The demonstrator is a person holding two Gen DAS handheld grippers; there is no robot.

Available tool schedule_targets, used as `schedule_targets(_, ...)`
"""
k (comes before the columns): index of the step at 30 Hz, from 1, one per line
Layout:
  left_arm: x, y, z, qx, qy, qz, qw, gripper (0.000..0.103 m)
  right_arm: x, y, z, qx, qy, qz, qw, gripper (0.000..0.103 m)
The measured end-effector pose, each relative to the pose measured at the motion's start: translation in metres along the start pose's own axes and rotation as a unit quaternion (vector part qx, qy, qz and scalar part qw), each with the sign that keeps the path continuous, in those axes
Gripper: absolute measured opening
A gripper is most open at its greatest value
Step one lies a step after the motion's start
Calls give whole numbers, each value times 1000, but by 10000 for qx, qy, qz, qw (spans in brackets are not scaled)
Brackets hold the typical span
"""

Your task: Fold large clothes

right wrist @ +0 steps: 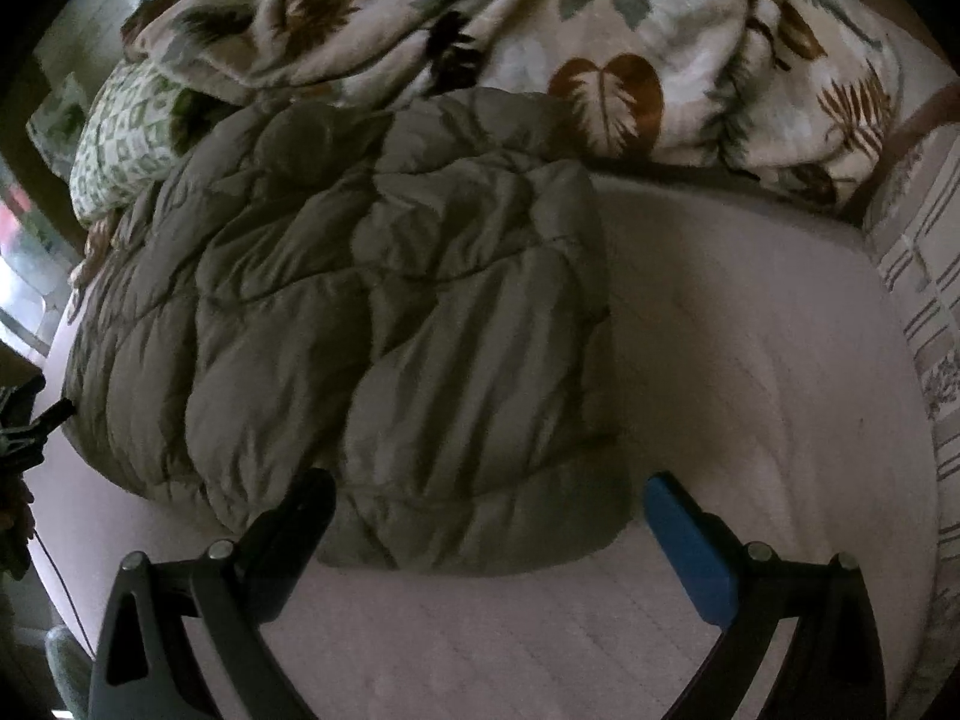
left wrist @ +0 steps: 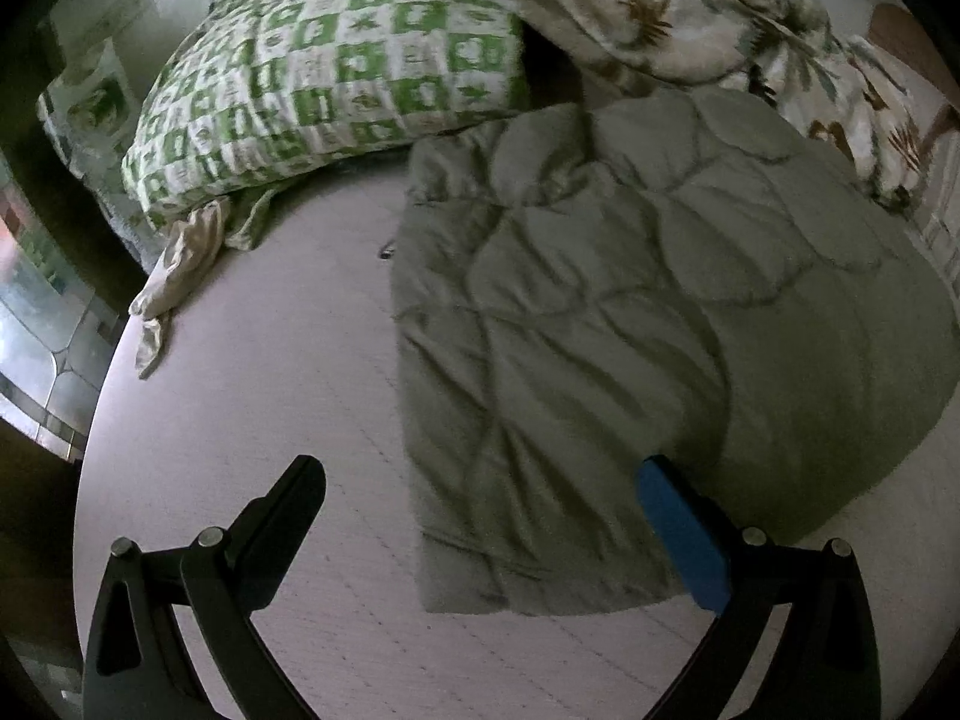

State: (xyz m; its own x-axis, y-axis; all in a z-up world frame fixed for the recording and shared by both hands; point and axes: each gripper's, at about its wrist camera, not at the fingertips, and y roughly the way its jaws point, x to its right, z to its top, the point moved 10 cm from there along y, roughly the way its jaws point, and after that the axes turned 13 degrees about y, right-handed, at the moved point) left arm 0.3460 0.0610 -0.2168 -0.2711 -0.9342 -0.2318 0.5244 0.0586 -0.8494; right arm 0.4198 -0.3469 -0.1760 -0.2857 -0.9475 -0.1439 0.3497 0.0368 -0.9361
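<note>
- In the left wrist view, the left gripper [left wrist: 480, 480] is seen at 6 o'clock with its jaws spread wide; nothing is held between them.
- One black finger [left wrist: 288, 516] is set over the bare mattress [left wrist: 252, 372], while the blue-padded finger [left wrist: 678, 534] is set over the near edge of the quilted jacket [left wrist: 630, 324].
- The quilted jacket, olive-grey, is spread across the centre and out toward 3 o'clock, lying flat on the mattress with its near hem toward 6 o'clock.
- A green-and-white checked pillow [left wrist: 324, 84] is seen at 11 o'clock, just beside the jacket's far left corner.
- A leaf-print blanket [left wrist: 690, 18] is bunched from 12 to 2 o'clock, behind the jacket.
- In the right wrist view, the right gripper [right wrist: 489, 492] is likewise seen at 6 o'clock, jaws wide apart and empty.
- Here the jacket [right wrist: 372, 312] is piled more thickly, filling the centre toward 9 o'clock; its near hem lies between the two fingers.
- The blanket [right wrist: 510, 36] is draped across 12 o'clock, touching the jacket's far edge.
- Bare mattress [right wrist: 750, 360] is shown toward 3 o'clock.
- Whether either gripper touches the fabric cannot be told.
</note>
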Motion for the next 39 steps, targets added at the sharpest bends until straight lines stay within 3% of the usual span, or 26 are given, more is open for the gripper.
schedule_targets(4, -14, 5, 3, -91, -13, 5, 10000, 103, 10, 7, 10, -159, 145, 36, 9998, 103)
schedule_targets(13, -34, 31, 8, -442, -484, -726, 9952, 103, 26, 46, 42, -885, 896, 815, 9887, 103)
schedule_targets(22, -26, 70, 24, -603, -698, -1472, 9848, 103, 31, 85, 60, -1272, 1102, 1196, 9784, 103)
schedule_targets(27, -16, 96, 18, -803, -834, -1953, 9739, 103, 31, 102, 68, -1447, 1027, 1414, 9739, 103)
schedule_targets(34, -8, 114, 14, -925, -713, -2137, 9699, 103, 34, 128, 82, -1705, 1022, 1685, 9654, 103)
schedule_targets(39, 2, 119, 15, -901, -412, -1946, 9759, 103, 35, 151, 88, -1930, 1145, 1923, 9553, 103)
